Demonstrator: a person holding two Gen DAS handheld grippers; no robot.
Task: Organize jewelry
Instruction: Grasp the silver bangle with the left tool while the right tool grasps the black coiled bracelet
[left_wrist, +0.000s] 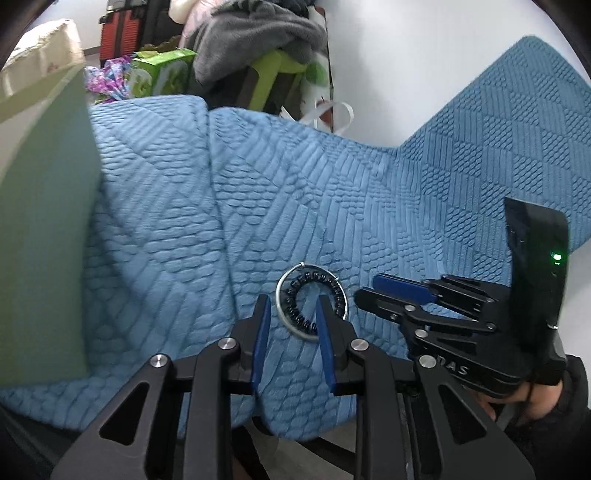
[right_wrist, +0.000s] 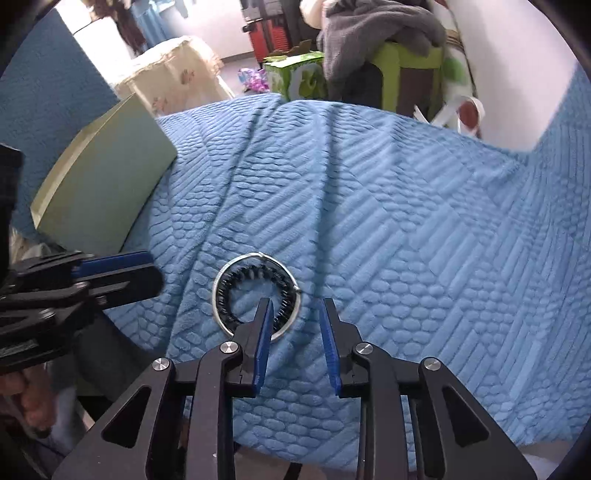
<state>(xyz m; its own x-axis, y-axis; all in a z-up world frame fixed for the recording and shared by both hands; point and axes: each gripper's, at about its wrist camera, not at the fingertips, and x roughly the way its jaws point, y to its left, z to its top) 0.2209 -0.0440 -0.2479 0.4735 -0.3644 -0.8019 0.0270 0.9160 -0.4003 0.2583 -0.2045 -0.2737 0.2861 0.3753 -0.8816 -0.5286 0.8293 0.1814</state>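
Black linkage arms and two blue pads fill the bottom of each wrist view, and between them is only the blue quilted cover (right_wrist: 406, 206). On this cover, near its front edge, lie the jewelry pieces: a thin silver bangle (right_wrist: 218, 295) and, inside its ring, a black beaded bracelet (right_wrist: 225, 295). Both rest flat on the fabric and nothing is lifting them. The left gripper (left_wrist: 291, 317) stands a little open with nothing between its pads; in its own view the right pad appears over the middle of the rings, but I cannot tell if it touches them. The right gripper (right_wrist: 295, 321) is also a little open and empty; its left pad is seen in front of the bangle's near edge, and the gap between the pads shows only cloth, just to the right of the rings. A pale green flat box or lid (right_wrist: 107, 177) leans at the far left of the cover; whether it is the place for the jewelry, I cannot say. So, as I judge it, the organizing is at an early point for these two pieces: they are together but not yet picked up or put away. Both tools point steeply down toward the rings from the near side, close beside each other, and a hand (left_wrist: 524, 398) can be seen behind the right one.
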